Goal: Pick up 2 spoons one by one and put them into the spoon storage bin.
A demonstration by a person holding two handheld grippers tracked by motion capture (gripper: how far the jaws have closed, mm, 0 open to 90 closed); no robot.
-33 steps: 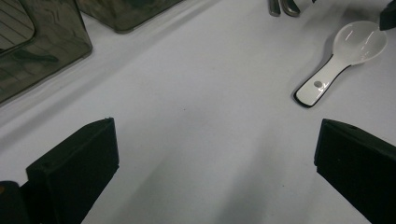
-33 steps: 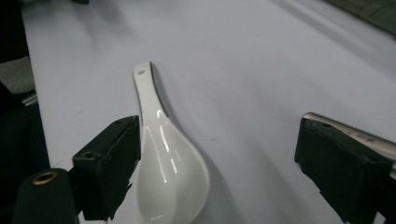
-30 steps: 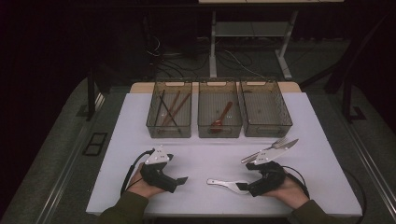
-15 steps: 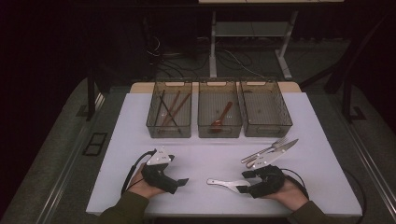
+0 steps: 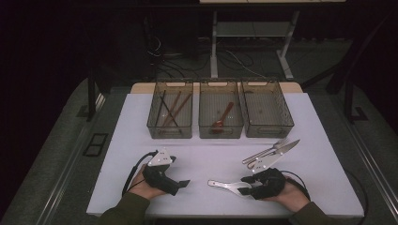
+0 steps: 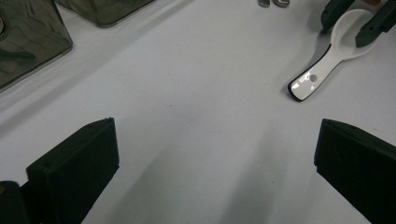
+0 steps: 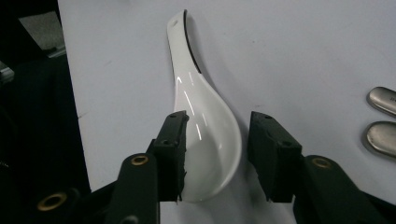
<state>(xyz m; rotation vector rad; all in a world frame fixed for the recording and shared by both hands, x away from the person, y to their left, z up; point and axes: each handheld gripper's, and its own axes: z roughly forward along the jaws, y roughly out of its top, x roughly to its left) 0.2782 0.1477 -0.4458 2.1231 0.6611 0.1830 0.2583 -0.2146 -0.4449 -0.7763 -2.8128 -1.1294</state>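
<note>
white spoon (image 7: 205, 140) lies on the surface (image 5: 211, 150), its bowl between the right gripper (image 7: 217, 158) jaws, which stand apart, not yet clamped. left gripper (image 6: 210, 163) rests wide open. judged: fork (image 5: 265, 151) and knife (image 5: 277, 152) remain unsorted beside the trays (image 5: 220, 115).

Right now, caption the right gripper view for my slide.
Open right gripper straddling the bowl of a white spoon lying on the white table.
</note>
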